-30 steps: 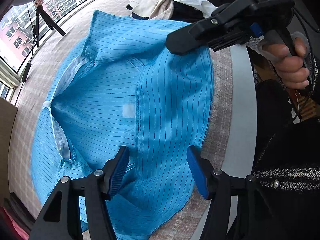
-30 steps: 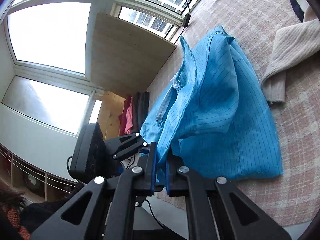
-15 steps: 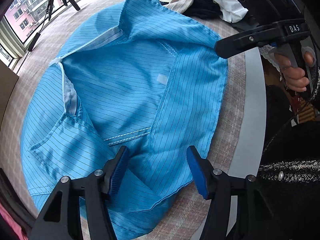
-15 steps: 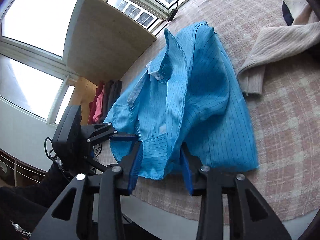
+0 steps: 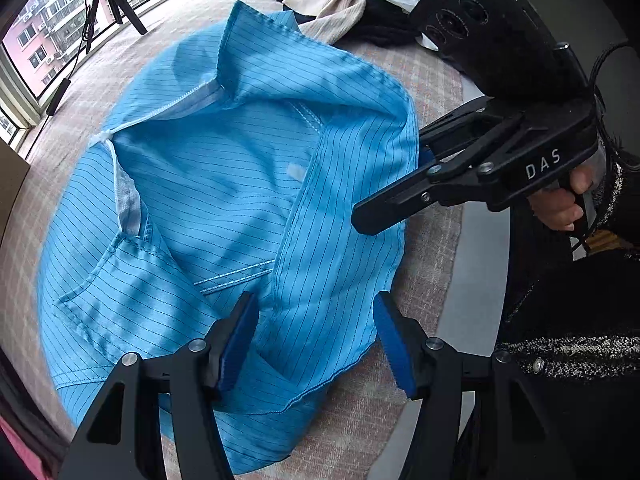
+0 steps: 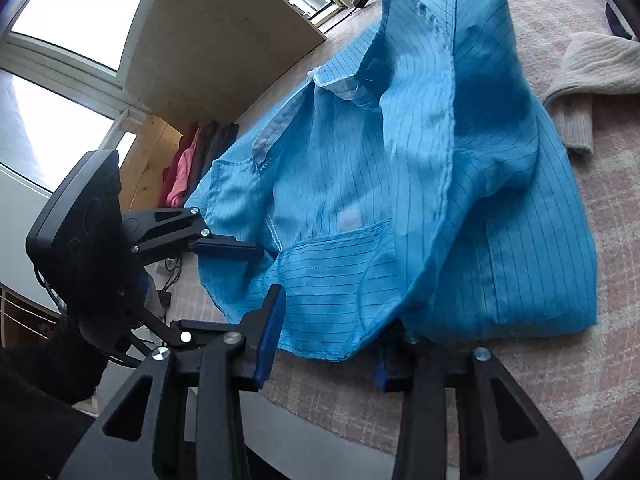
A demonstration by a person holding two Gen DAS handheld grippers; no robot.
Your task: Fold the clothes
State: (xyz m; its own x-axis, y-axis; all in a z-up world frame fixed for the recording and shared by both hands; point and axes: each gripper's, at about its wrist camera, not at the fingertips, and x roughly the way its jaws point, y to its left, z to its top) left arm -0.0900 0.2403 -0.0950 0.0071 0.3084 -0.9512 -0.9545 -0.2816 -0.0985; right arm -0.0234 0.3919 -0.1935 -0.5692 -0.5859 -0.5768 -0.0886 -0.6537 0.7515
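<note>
Now blue striped jacket (image 5: pixel 224 184) rumpled on tabletop (image 5: pixel 436 304); thin, limp, likely slippery. Left hand-held gripper (image 5: pixel 316 336) and right hand-held gripper (image 6: pixel 328 328) both released. Best pinch hem corners.

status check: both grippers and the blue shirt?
Left gripper open, right gripper open, both over the hem. Blue shirt released, lying rumpled on the table. Beige sweater alongside, apart.

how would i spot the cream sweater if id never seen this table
Start at the big blue shirt spread over the plaid tablecloth. Look past its far side to the clothes heap at the table's far edge. The cream sweater is the ribbed knit one there, its cuff nearest the shirt, beside white and black clothes.
</note>
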